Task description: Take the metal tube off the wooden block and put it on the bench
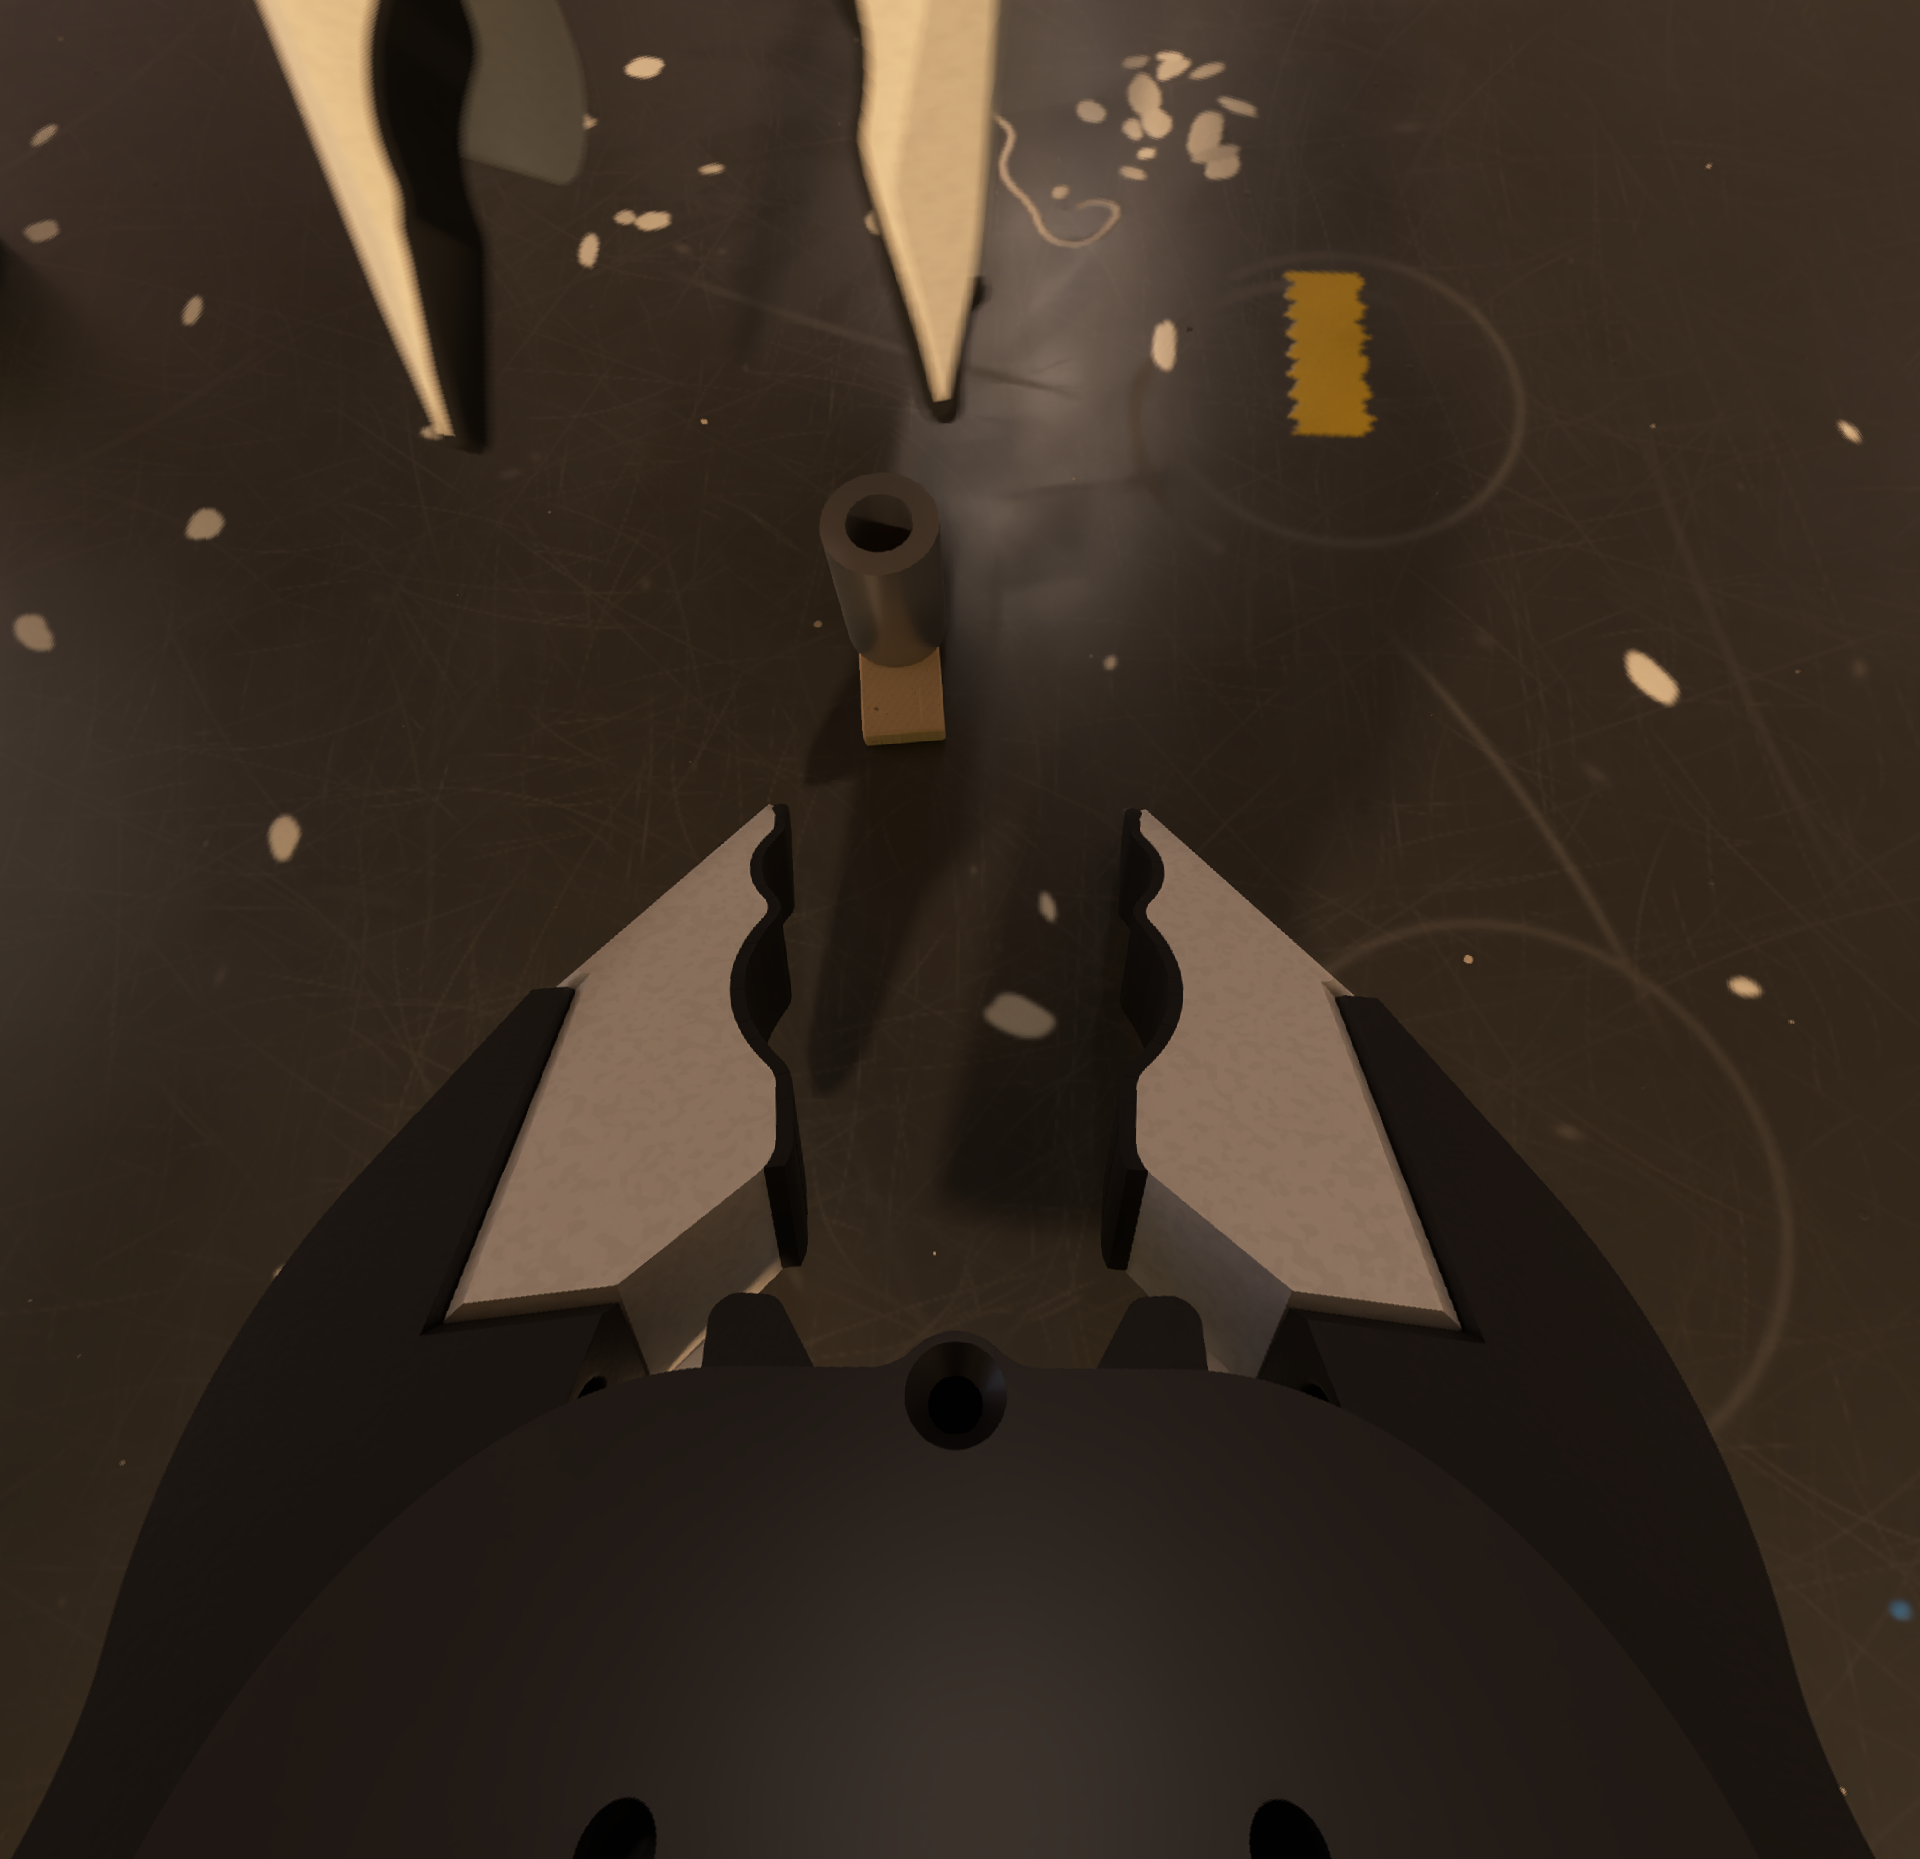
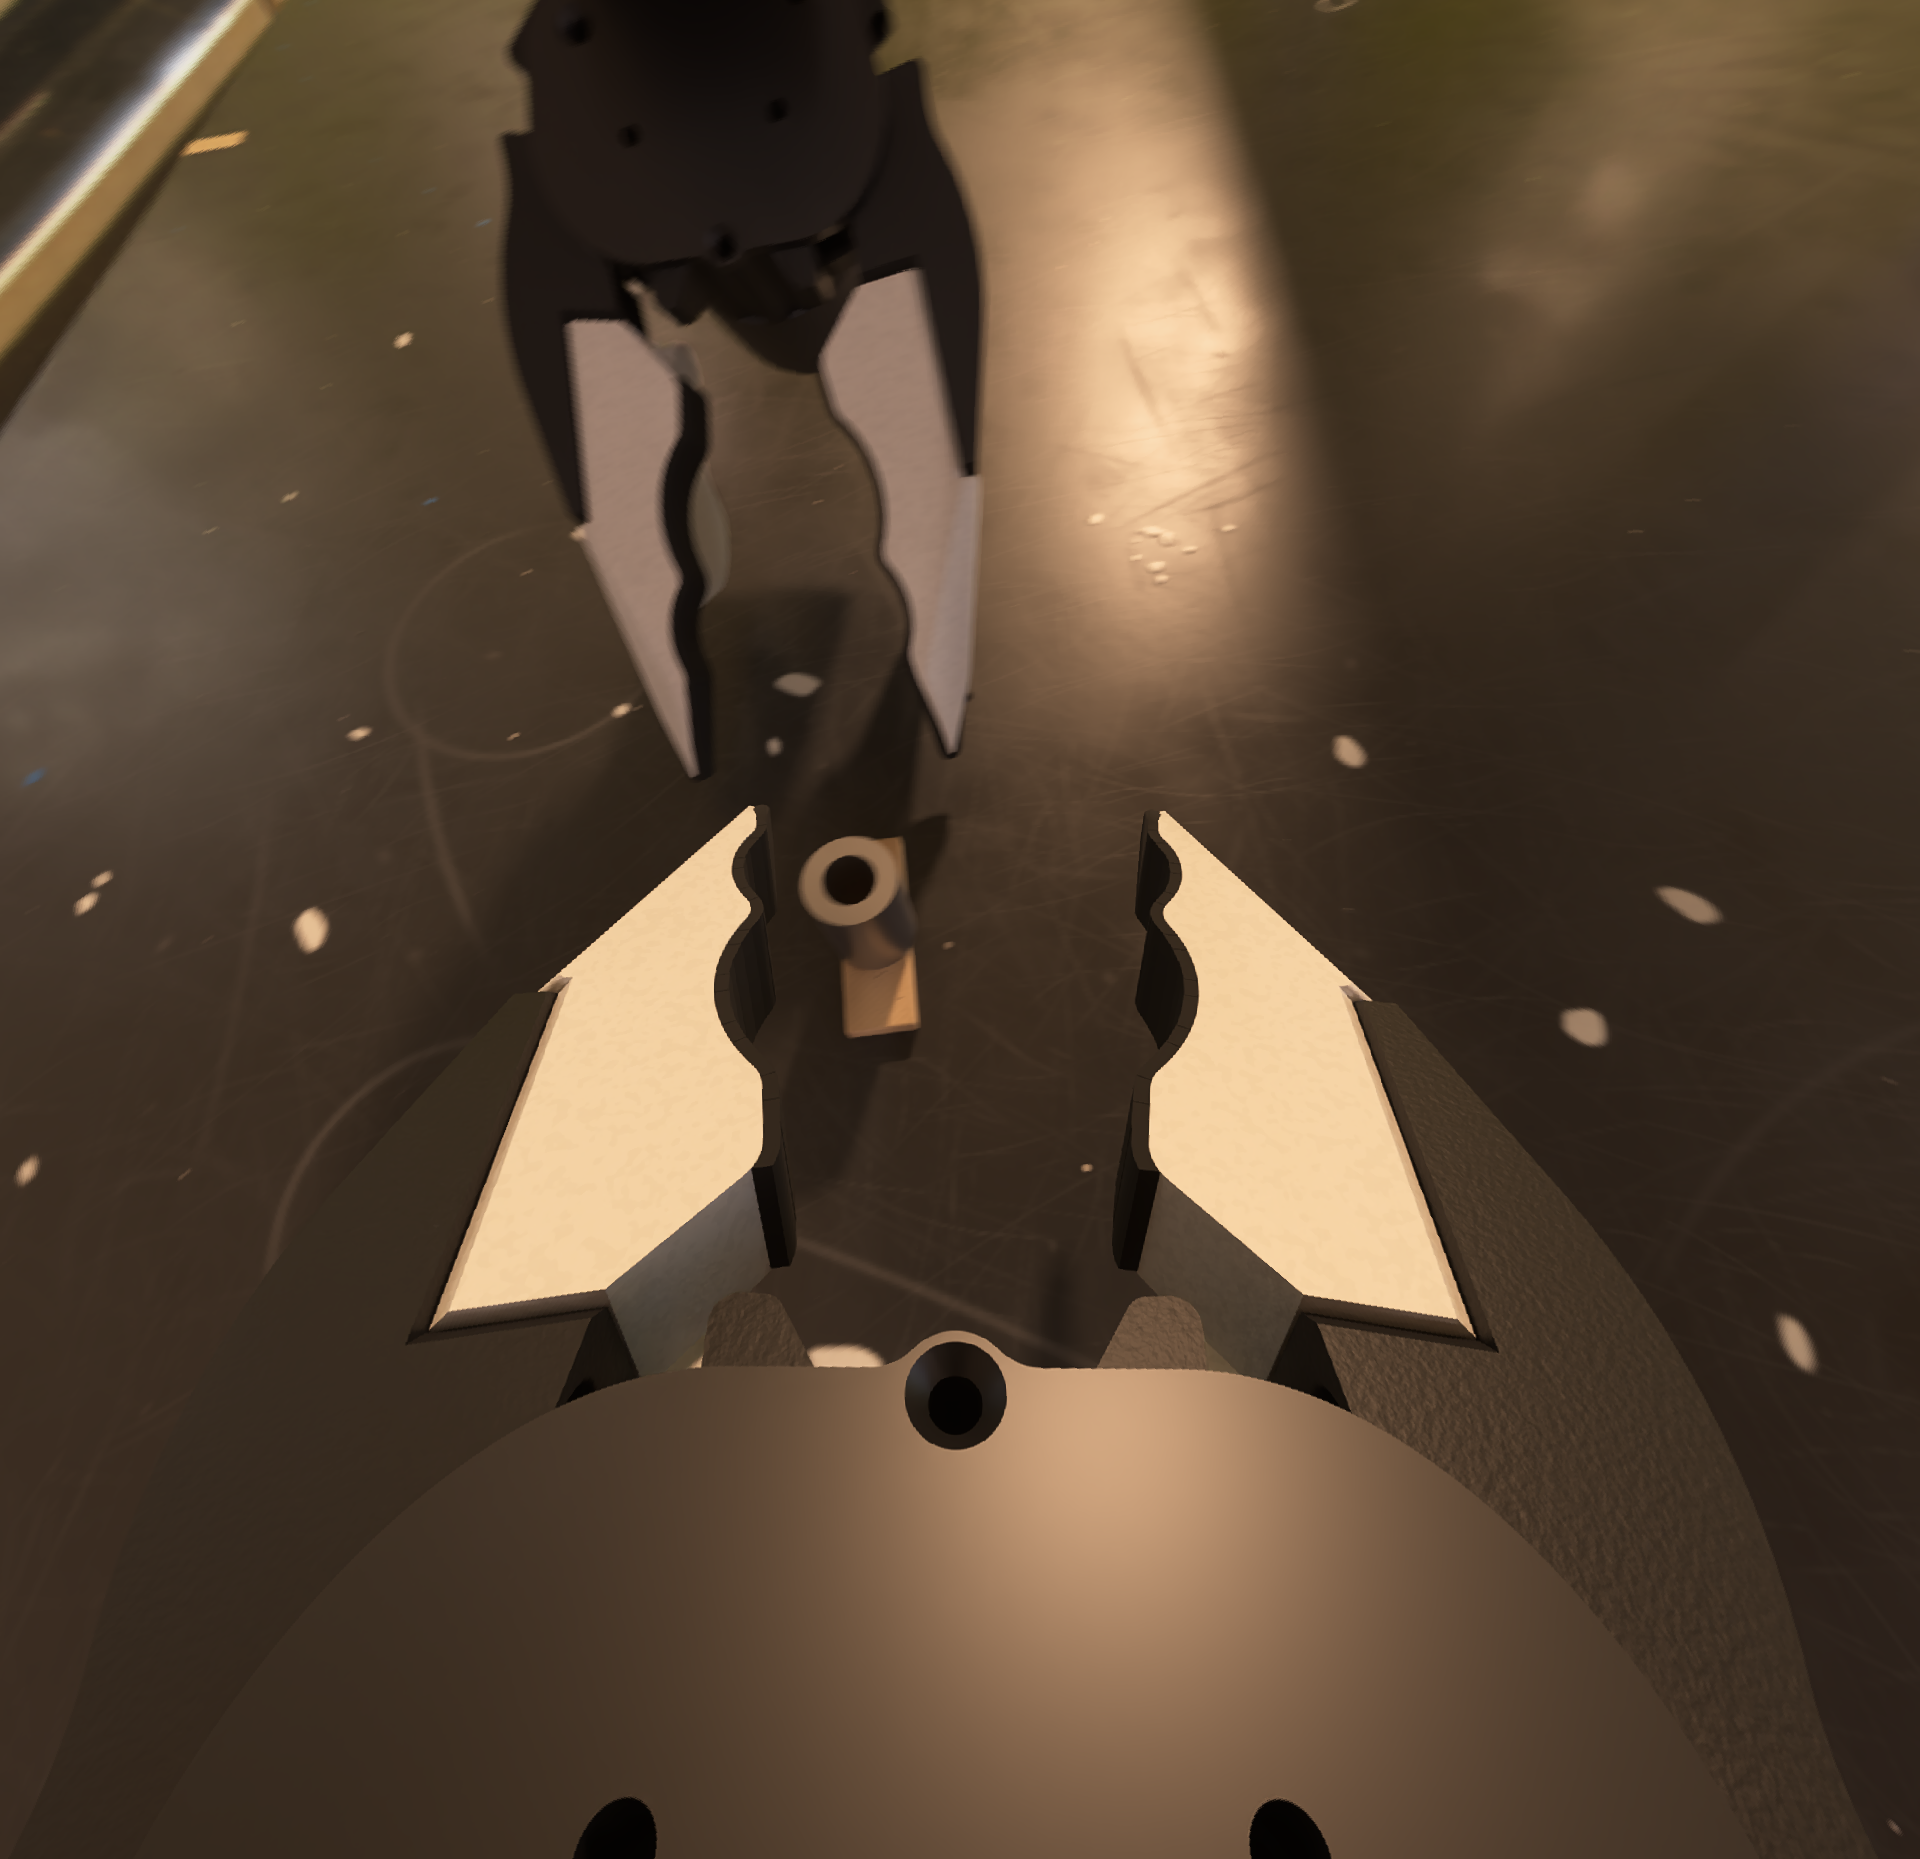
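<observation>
A short grey metal tube point(image 1: 886, 573) stands upright on a small wooden block point(image 1: 902, 704) on the dark bench point(image 1: 416, 666). My left gripper point(image 1: 956, 812) is open and empty, above and short of the tube. The right gripper's pale fingers point(image 1: 935, 199) hang open beyond the tube in the left wrist view. In the right wrist view the tube point(image 2: 854, 900) and block point(image 2: 881, 1001) lie between my open right gripper's point(image 2: 961, 814) fingers, close to the left finger. The left gripper point(image 2: 821, 760) is open on the far side.
The bench is scratched and speckled with pale flecks. A yellow serrated strip point(image 1: 1328, 355) and a thin curl of thread point(image 1: 1049, 199) lie to the right beyond the tube. A shiny rail with a wooden edge point(image 2: 114, 105) runs along the far left in the right wrist view.
</observation>
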`<state>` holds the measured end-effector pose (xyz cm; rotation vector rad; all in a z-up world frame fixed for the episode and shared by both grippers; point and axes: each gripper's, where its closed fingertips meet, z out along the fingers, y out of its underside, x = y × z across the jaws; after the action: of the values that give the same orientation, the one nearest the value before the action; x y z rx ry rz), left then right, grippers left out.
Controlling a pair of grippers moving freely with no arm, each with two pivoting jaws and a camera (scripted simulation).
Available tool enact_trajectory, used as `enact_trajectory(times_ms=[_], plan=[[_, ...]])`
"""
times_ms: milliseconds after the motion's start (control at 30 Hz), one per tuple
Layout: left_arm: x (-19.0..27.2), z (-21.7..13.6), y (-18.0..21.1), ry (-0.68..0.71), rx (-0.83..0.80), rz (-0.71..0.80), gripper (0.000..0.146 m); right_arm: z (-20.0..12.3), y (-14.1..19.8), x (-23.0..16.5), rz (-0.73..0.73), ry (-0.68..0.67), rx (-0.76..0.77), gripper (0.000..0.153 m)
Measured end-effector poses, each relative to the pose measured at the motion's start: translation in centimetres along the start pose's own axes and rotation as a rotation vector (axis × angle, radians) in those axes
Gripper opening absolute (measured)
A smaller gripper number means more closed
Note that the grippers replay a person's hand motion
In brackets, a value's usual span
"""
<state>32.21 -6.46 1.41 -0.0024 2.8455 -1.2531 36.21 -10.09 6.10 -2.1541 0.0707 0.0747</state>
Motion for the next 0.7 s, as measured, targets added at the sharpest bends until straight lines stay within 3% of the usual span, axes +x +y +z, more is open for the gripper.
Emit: enact_trajectory(times_ms=[167, 267, 300, 367, 567, 700], plan=[[-0.1, -0.5, -0.5, 0.020, 0.051, -0.034, 0.063, 1.0, 1.5, -2.9, -0.047, -0.130, -0.097, 0.070], [-0.2, -0.9, -0.8, 0.039, 0.084, -0.054, 0.062, 2.0, 2.8, -3.0, -0.060, -0.120, -0.193, 0.066], [-0.2, -1.0, -0.9, 0.045, 0.092, -0.058, 0.062, 2.2, 3.1, -2.8, -0.065, -0.110, -0.212, 0.058], [-0.1, -1.2, -1.0, 0.054, 0.106, -0.064, 0.062, 2.3, 3.2, -2.2, -0.069, -0.084, -0.216, 0.023], [-1.0, -2.9, -0.8, -0.003, 0.171, -0.089, 0.063, 2.9, 2.0, -1.5, -0.043, -0.086, -0.120, 0.022], [-0.7, -4.8, 0.9, -0.061, 0.165, -0.114, 0.064, 4.9, 1.0, -1.9, -0.101, -0.085, -0.113, 0.022]])
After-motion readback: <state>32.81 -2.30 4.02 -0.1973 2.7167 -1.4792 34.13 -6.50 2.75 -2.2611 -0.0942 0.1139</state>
